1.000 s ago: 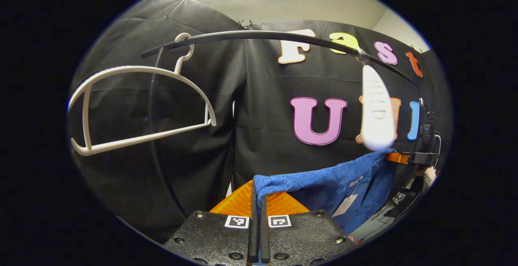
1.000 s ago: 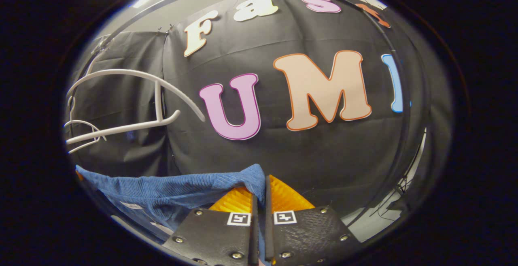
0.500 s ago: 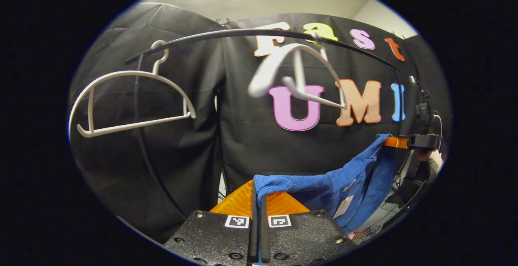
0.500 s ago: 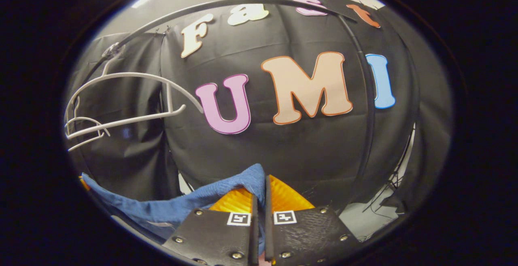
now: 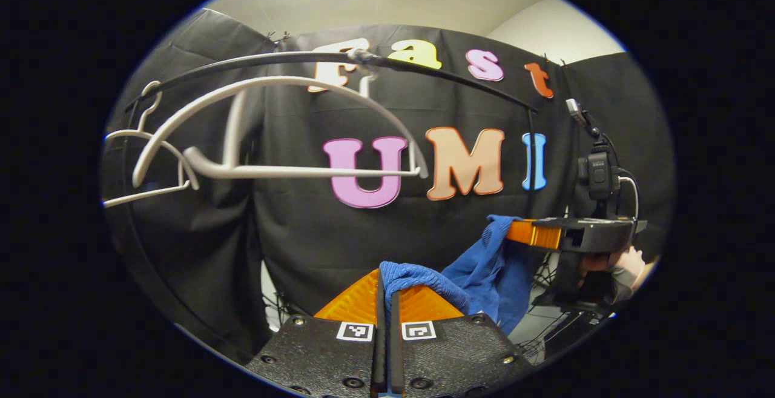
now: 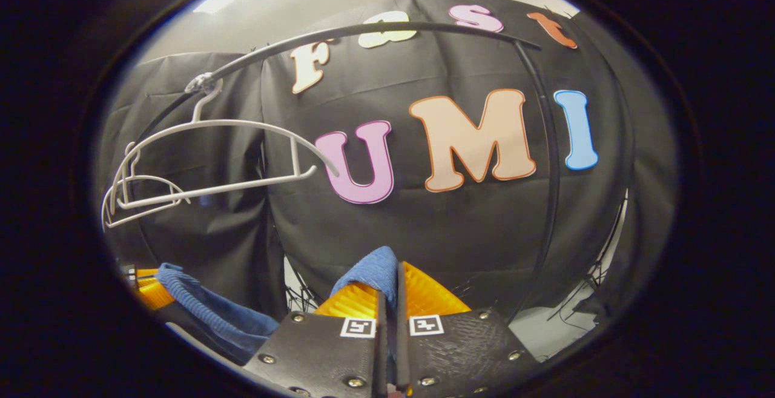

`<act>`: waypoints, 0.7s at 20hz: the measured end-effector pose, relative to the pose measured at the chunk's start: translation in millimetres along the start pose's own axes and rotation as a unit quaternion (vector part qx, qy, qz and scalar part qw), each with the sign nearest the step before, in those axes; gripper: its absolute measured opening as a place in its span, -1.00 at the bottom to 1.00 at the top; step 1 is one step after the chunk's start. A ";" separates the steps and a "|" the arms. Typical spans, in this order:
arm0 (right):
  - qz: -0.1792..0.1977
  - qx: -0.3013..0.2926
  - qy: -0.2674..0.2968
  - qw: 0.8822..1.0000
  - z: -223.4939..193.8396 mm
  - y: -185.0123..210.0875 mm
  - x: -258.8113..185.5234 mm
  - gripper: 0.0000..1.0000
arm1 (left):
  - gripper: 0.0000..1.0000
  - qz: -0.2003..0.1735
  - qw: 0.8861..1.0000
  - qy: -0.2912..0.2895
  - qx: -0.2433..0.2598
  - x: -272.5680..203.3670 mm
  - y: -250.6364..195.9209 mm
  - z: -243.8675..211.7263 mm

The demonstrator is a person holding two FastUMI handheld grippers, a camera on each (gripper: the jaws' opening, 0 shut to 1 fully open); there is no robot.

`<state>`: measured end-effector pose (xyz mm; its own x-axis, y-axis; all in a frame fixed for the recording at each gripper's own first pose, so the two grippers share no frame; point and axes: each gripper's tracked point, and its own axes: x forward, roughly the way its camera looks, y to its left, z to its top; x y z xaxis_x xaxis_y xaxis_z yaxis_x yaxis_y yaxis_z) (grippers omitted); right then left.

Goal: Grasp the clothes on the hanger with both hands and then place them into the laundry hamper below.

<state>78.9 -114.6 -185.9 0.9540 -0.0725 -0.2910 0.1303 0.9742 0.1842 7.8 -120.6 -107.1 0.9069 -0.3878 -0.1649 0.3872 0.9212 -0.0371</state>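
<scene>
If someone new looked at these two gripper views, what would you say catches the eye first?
Probably the blue garment, off its hanger and slung between the two grippers: the left gripper pinches one bunched edge low in its own view, and the right gripper pinches another. Next come the bare white hangers on the black rail above, upper left in both views.

The left gripper has a black textured body with silver screws and two square black-and-white markers just behind its ribbed fingers; the right gripper looks alike.
</scene>
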 end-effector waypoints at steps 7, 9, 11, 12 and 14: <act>0.002 -0.002 0.031 1.000 -33.8 -4.1 -2.4 -0.88 | -0.94 -0.040 0.999 0.012 -0.032 43.0 -36.3 -14.0; -0.002 -0.001 0.046 0.999 -46.7 -9.3 -2.3 -0.88 | -0.91 -0.046 0.998 0.025 -0.027 49.8 -41.9 -28.3; -0.007 0.000 0.062 0.998 -61.8 -15.6 -2.4 -0.88 | -0.94 -0.052 0.997 0.042 -0.026 55.0 -46.8 -45.7; -0.010 -0.001 0.070 0.998 -68.6 -18.0 -2.6 -0.88 | -0.94 -0.054 0.997 0.052 -0.026 56.6 -48.5 -55.4; -0.016 -0.004 0.088 0.996 -88.7 -23.0 -2.3 -0.88 | -0.94 -0.055 0.996 0.070 -0.026 58.7 -50.6 -74.3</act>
<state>49.8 -117.9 -272.7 0.8869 -0.0654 -0.4573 0.1573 0.9735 0.1658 29.1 -187.7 -188.2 0.8262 -0.4813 -0.2926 0.4703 0.8754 -0.1120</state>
